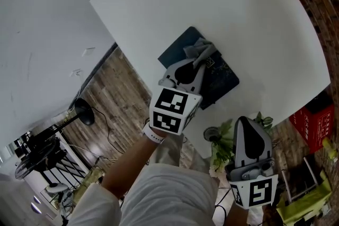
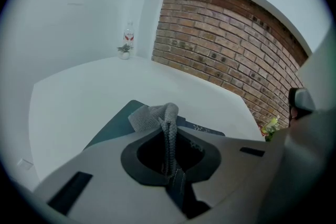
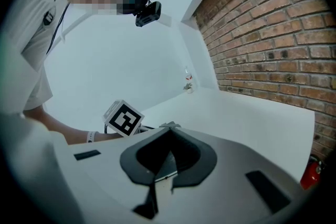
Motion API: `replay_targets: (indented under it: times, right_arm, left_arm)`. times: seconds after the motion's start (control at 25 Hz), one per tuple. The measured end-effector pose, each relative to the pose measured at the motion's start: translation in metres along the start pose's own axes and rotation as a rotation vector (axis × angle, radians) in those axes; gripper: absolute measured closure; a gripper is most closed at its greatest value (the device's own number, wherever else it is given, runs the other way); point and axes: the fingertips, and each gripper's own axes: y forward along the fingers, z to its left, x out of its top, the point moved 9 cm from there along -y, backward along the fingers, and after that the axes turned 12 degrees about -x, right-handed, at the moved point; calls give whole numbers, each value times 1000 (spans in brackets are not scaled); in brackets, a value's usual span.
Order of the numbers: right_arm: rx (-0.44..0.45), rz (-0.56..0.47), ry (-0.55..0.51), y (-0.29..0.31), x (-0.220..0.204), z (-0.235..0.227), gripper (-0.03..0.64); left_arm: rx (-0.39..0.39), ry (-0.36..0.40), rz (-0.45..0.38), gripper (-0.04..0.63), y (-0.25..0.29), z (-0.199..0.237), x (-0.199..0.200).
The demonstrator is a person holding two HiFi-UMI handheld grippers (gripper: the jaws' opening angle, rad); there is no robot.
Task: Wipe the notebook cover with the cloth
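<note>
Grey cloth [image 2: 155, 116] is pinched between the closed jaws of the left gripper [image 1: 199, 62]. It bunches up just past the tips and rests on the dark blue notebook [image 1: 225, 79]. The notebook lies flat on the white table [image 1: 254, 18], near the edge closest to the person. In the left gripper view a strand of the cloth runs down between the jaws, and the notebook's cover shows to either side of it.

The right gripper [image 1: 246, 125] is held off the table, well apart from the notebook and just beside a leafy plant [image 1: 225, 143] at the table edge. Its jaws are together with nothing between them.

A brick wall [image 2: 226, 44] stands beyond the table, and a small bottle [image 2: 128, 35] stands at the far corner of the tabletop. A red box [image 1: 313, 120] sits low beside the table, over towards the right gripper's side.
</note>
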Motion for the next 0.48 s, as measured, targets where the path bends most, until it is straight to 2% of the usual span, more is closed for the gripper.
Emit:
replay_targets:
  times: [0.28,0.48]
  right_arm:
    - [-11,0,4,-10,-4,-2,614]
    - [-12,-11,7,-16,-4,-1,614]
  left_arm:
    - [9,49,7,560,-5,-6,0]
    - [42,217,76,560,-6,-19,1]
